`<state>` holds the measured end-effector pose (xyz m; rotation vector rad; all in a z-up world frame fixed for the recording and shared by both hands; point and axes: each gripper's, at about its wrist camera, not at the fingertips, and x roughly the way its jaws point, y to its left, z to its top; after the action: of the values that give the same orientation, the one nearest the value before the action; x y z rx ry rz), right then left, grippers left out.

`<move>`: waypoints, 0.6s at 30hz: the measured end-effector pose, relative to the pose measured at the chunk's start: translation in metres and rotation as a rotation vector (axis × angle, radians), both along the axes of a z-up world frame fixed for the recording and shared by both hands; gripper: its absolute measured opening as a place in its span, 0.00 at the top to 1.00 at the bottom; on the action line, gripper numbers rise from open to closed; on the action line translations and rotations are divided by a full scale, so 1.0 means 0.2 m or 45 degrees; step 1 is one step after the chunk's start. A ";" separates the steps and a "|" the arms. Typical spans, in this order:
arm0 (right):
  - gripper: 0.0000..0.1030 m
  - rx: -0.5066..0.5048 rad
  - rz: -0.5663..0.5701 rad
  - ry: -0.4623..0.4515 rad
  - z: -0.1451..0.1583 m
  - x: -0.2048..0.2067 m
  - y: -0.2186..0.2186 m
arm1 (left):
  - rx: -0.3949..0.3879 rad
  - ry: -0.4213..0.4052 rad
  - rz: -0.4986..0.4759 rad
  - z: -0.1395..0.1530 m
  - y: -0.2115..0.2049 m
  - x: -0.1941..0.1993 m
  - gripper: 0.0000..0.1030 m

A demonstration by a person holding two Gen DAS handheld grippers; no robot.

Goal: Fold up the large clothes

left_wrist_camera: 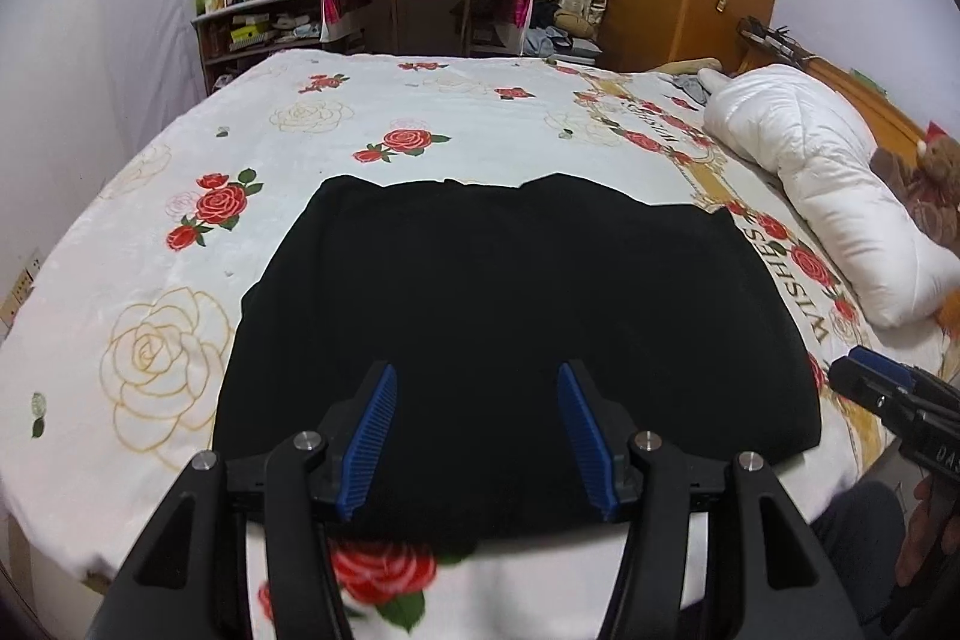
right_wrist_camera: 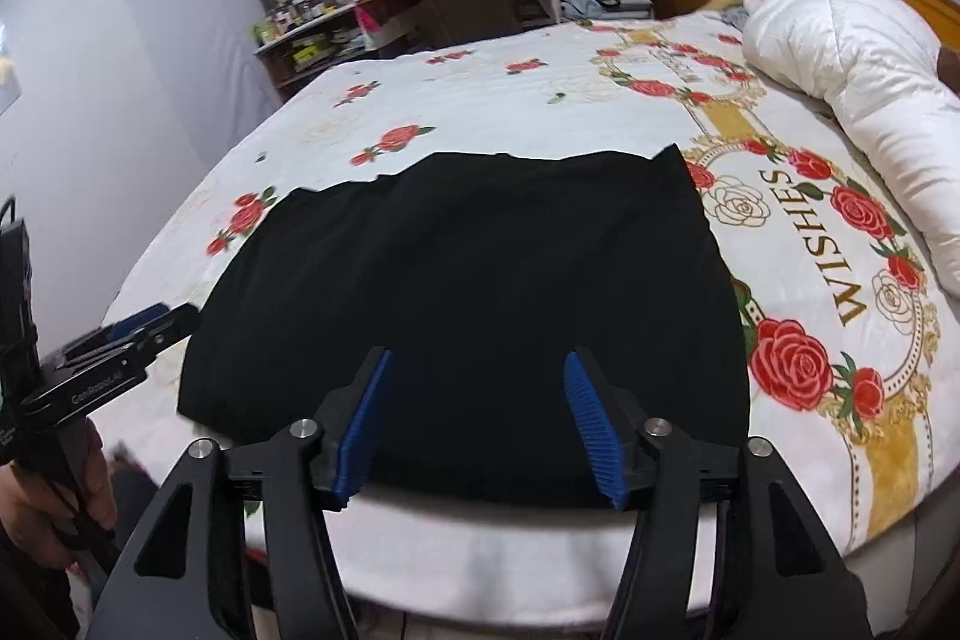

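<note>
While the black garment (left_wrist_camera: 516, 316) lay folded flat on the rose-patterned bedspread (left_wrist_camera: 150, 232) near the bed's near edge, both grippers hovered above it, angled downward. The left gripper (left_wrist_camera: 477, 436) had its jaws apart and empty. The right gripper (right_wrist_camera: 480, 424) likewise stood parted, gripping nothing, with a hand (right_wrist_camera: 54, 508) on the left tool's handle.

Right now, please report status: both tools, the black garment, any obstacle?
Left tool open, empty; right tool open, empty. Black garment lies folded flat on the bed. White duvet lies apart from it, not in the way.
</note>
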<state>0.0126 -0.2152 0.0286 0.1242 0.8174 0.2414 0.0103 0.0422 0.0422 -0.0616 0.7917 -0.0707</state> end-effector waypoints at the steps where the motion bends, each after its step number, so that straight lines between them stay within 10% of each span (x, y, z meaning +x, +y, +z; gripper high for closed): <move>1: 0.42 -0.007 0.008 -0.010 0.01 -0.04 0.01 | 0.008 -0.007 0.006 0.01 -0.01 -0.03 0.43; 18: 0.42 -0.150 0.048 -0.025 -0.07 -0.40 0.13 | -0.005 0.031 0.005 -0.04 -0.06 -0.31 0.43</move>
<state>-0.0681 -0.1890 0.0151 -0.0046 0.8128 0.2293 -0.0520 0.0296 0.0332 -0.0679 0.8159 -0.0680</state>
